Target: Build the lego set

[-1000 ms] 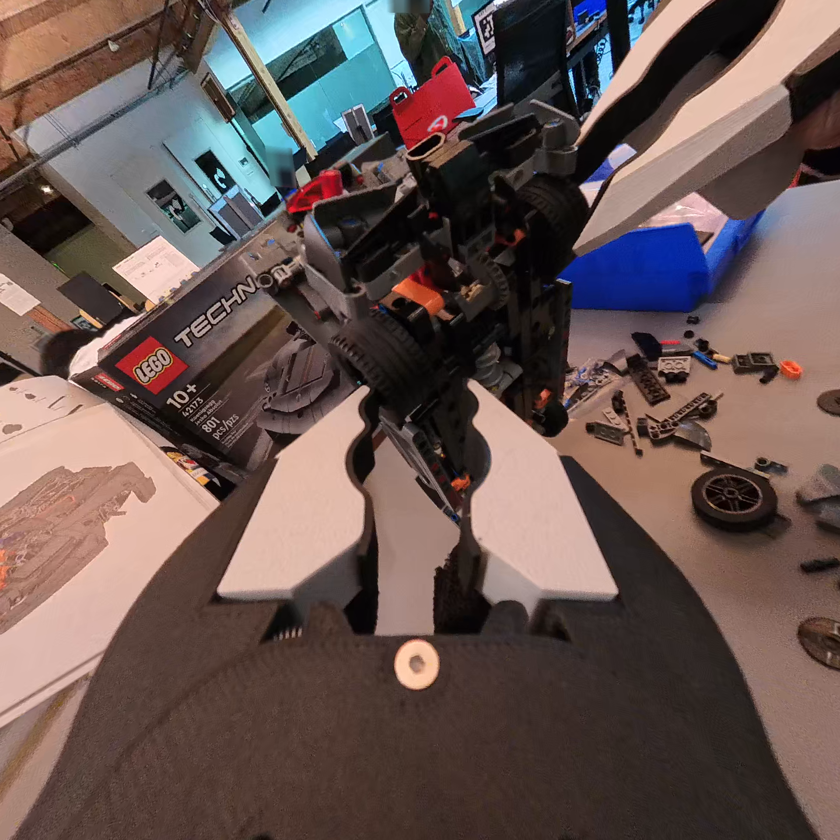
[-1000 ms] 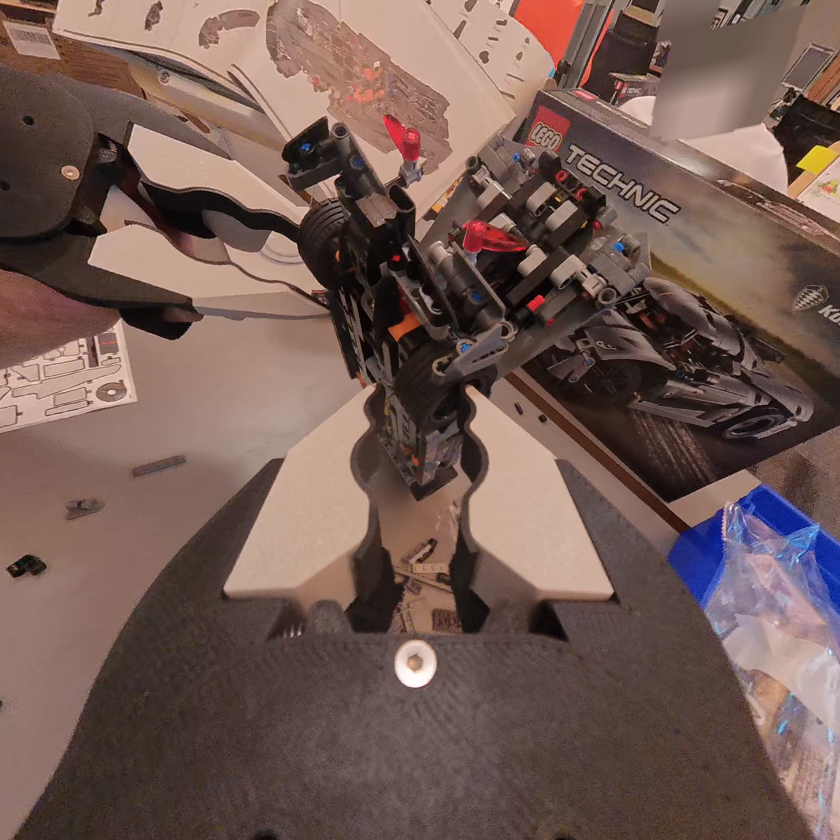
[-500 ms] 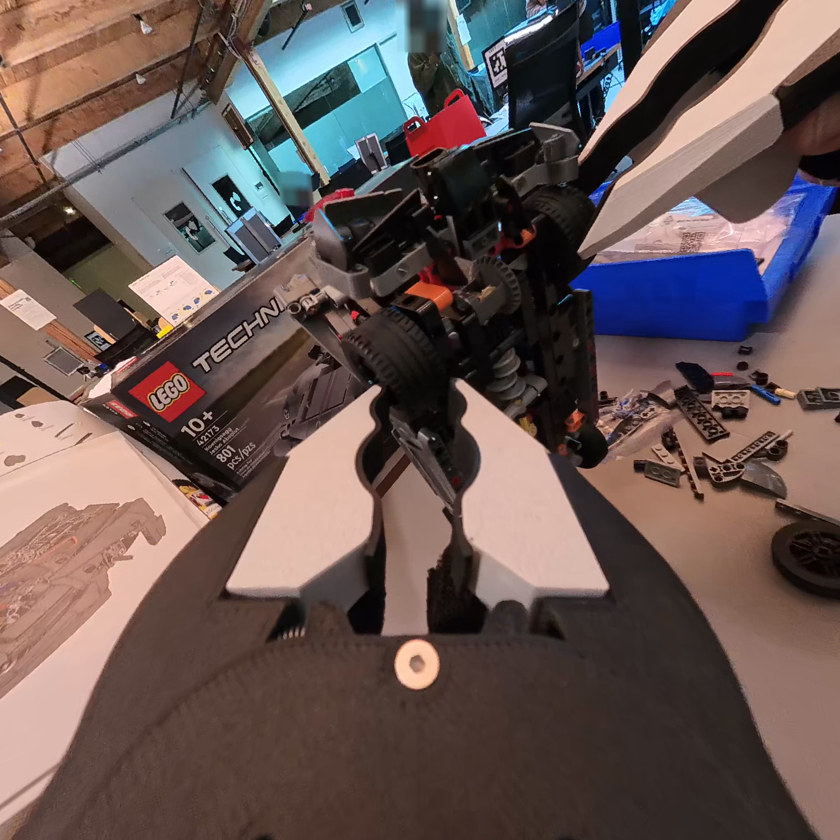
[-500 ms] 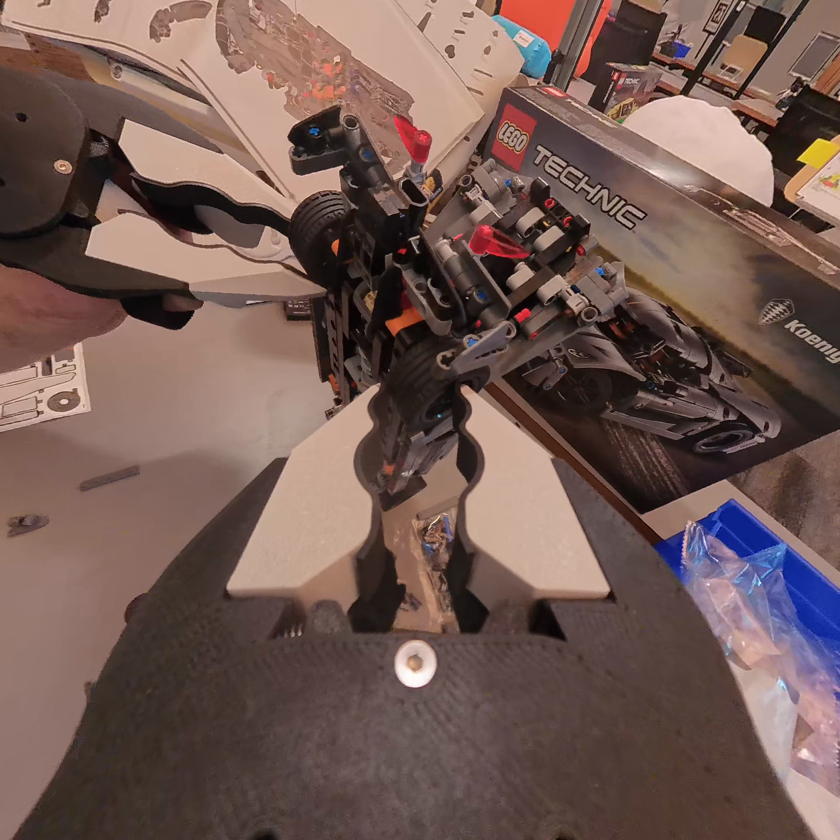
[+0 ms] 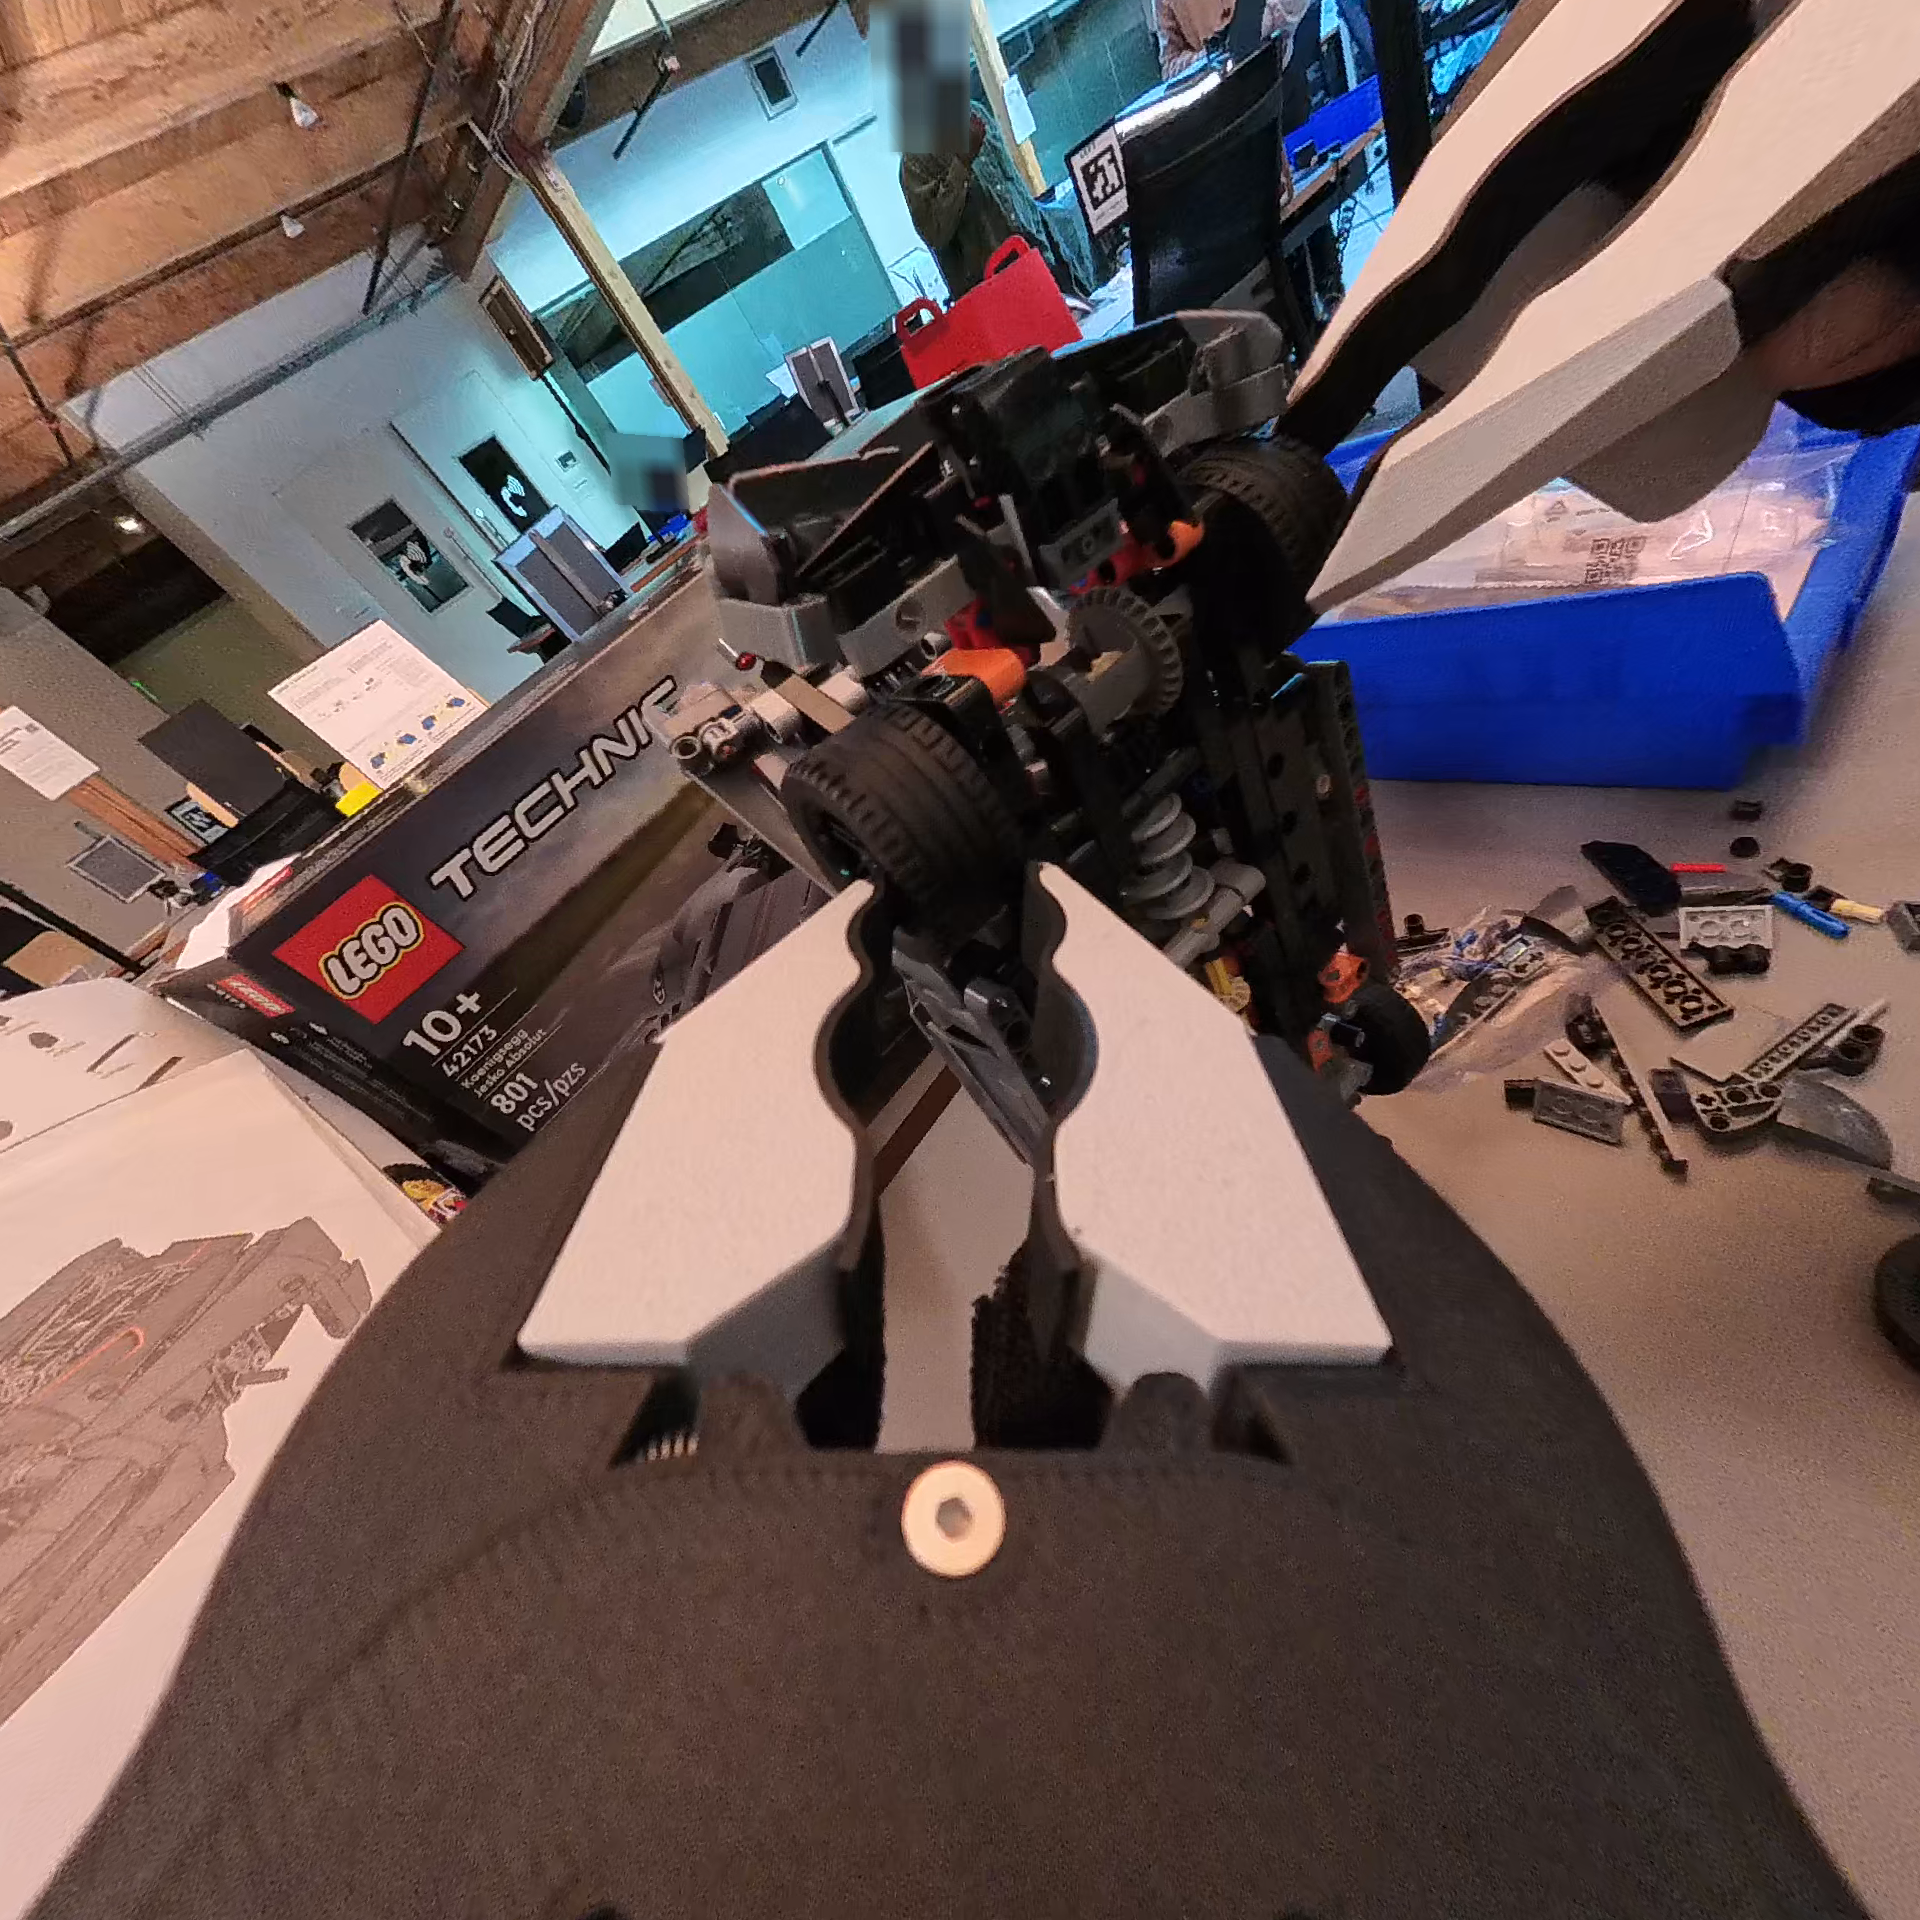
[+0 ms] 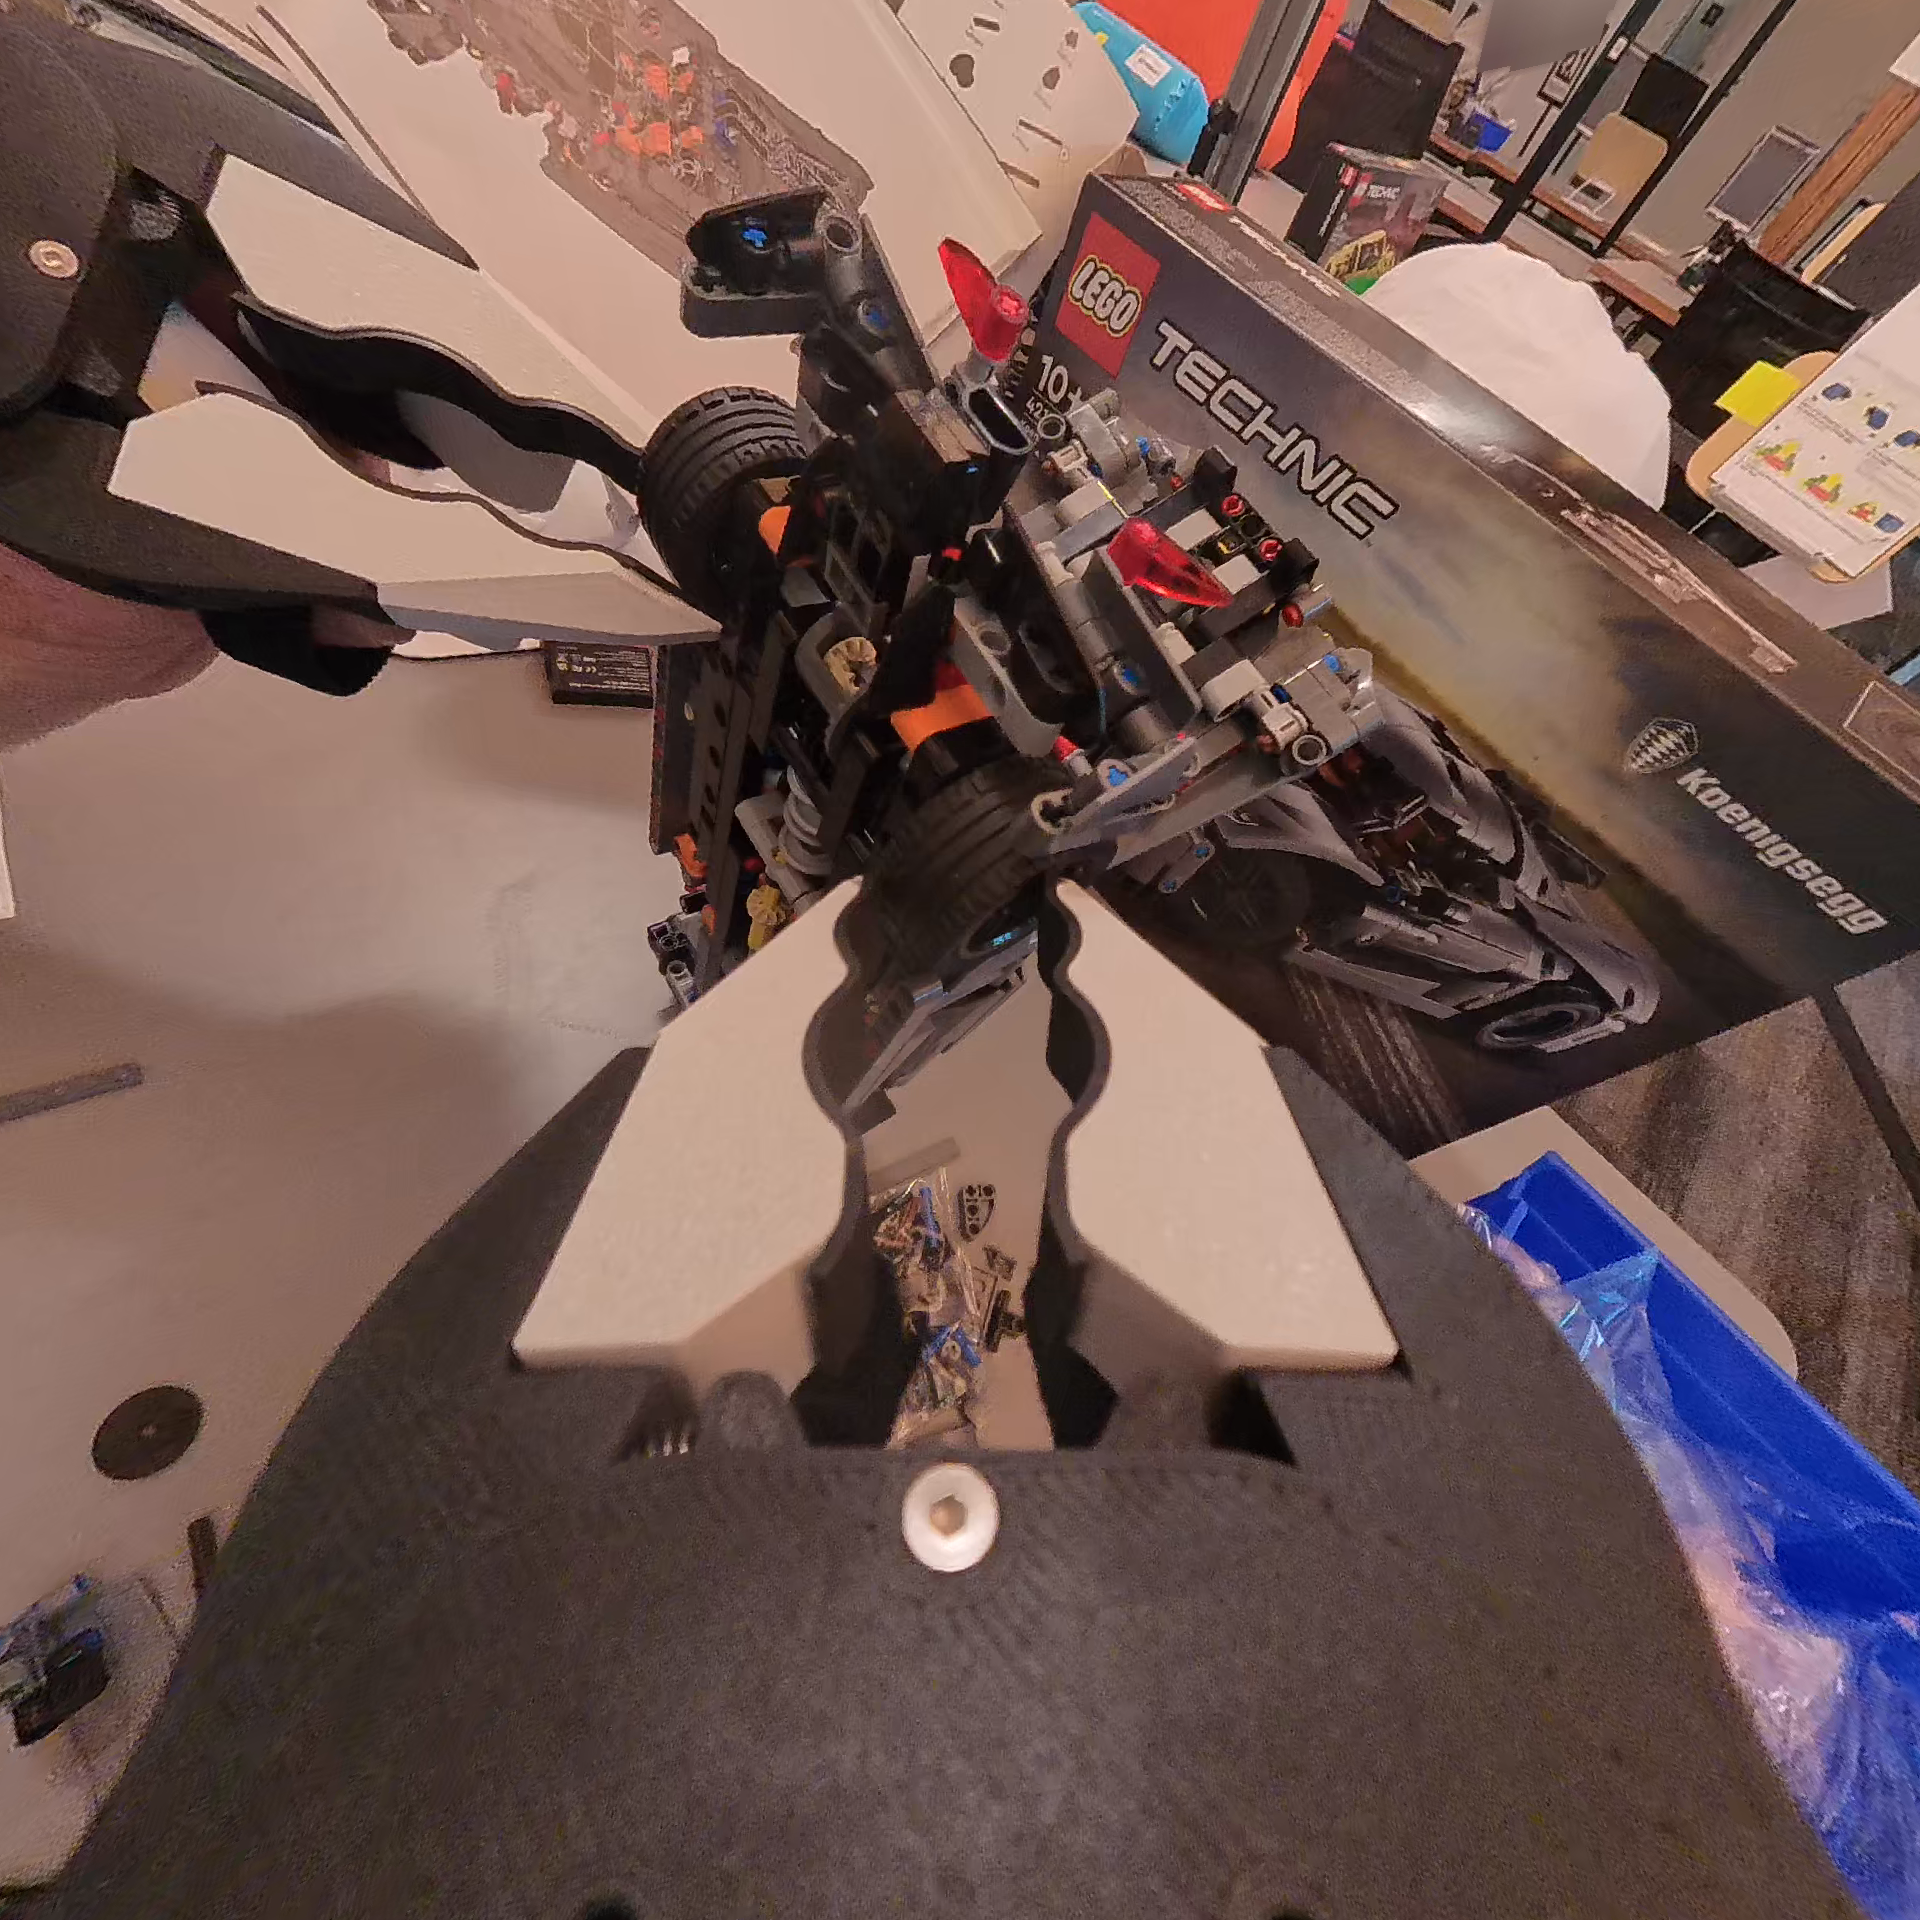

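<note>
Blue bin (image 5: 1558, 686), loose pieces (image 5: 1683, 997), left wrist view only

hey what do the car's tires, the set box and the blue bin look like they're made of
Tires: likely rubber, matte black with moulded tread ribs. Box: printed cardboard with a slight sheen, by its folded edges and photo print. Bin: apparently hard plastic, uniformly blue, smooth and faintly glossy.
</note>
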A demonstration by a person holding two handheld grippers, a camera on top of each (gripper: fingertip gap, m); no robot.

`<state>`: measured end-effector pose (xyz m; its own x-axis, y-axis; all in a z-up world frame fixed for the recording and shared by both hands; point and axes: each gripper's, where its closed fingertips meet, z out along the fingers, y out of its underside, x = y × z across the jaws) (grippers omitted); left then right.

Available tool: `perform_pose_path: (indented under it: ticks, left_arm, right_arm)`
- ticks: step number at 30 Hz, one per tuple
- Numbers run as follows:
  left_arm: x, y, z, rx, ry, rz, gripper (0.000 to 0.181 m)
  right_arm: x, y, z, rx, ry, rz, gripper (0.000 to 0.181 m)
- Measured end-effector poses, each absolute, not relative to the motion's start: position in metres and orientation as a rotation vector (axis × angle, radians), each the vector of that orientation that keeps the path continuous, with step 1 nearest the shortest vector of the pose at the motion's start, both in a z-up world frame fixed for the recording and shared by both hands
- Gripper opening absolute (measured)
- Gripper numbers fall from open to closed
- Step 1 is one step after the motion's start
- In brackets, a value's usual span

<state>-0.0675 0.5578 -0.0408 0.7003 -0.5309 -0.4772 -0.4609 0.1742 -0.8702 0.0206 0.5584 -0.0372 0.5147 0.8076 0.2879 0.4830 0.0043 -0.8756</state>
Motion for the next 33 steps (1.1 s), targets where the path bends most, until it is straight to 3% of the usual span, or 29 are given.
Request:
perform_pose_path:
  ticks: [1,33]
  left_arm:
    - [-0.068,0.559,-0.041,-1.449,0.870,-0.068,0.022]
    - [-0.080,0.564,-0.044,-1.454,0.898,-0.099,0.022]
  right_arm:
    - [0.020,0.559,-0.037,-1.641,-1.120,0.360,0.027]
    - [0.010,0.561,-0.042,-1.575,-1.124,0.305,0.017]
